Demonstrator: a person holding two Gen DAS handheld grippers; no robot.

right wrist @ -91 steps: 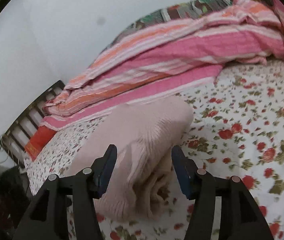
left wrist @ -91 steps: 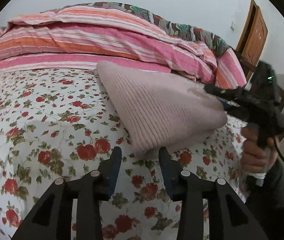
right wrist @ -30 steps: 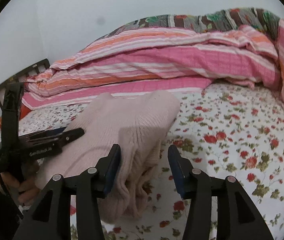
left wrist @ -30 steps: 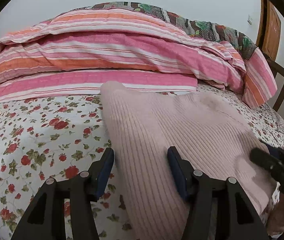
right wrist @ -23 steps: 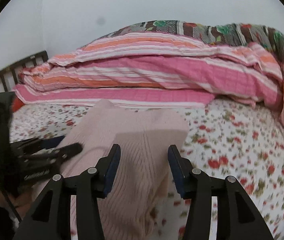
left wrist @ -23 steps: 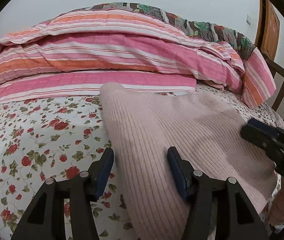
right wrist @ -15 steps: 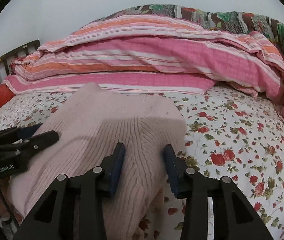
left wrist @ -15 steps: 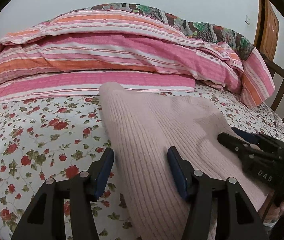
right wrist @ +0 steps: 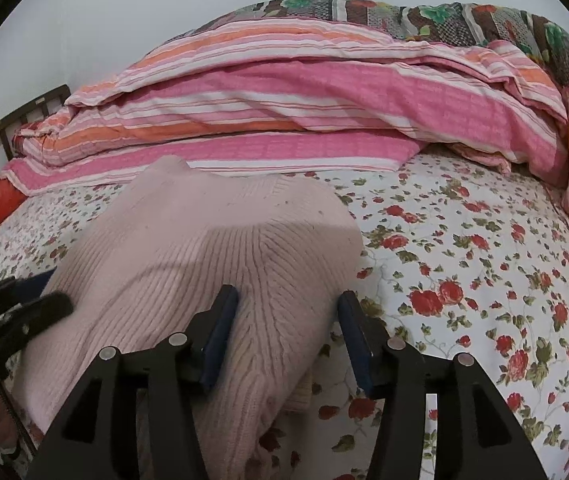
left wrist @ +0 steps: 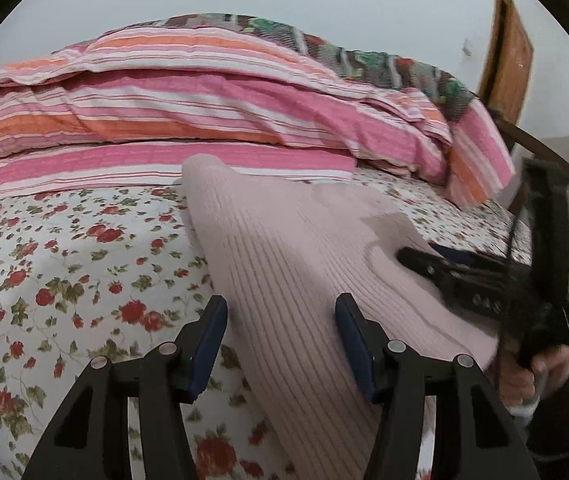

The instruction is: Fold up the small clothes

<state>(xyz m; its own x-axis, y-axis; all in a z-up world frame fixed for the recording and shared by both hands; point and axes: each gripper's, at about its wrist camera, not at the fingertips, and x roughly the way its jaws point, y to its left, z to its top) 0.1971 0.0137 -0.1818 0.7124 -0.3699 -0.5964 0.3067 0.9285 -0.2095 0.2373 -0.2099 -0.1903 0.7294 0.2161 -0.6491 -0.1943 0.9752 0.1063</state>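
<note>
Two claws work a folded pink sweater (left wrist: 284,264) lying on the floral bed sheet (left wrist: 64,264). From the left wrist view, the left claw (left wrist: 280,340) stands open, its right finger over the knit at 5 o'clock and its left finger over the sheet beside the sweater's edge. At 3 o'clock the right claw (left wrist: 420,258) lies against the sweater's far side. From the right wrist view, the right claw (right wrist: 288,336) is open astride the sweater's (right wrist: 204,256) near end. A striped quilt (right wrist: 284,104) is piled at 12 o'clock.
</note>
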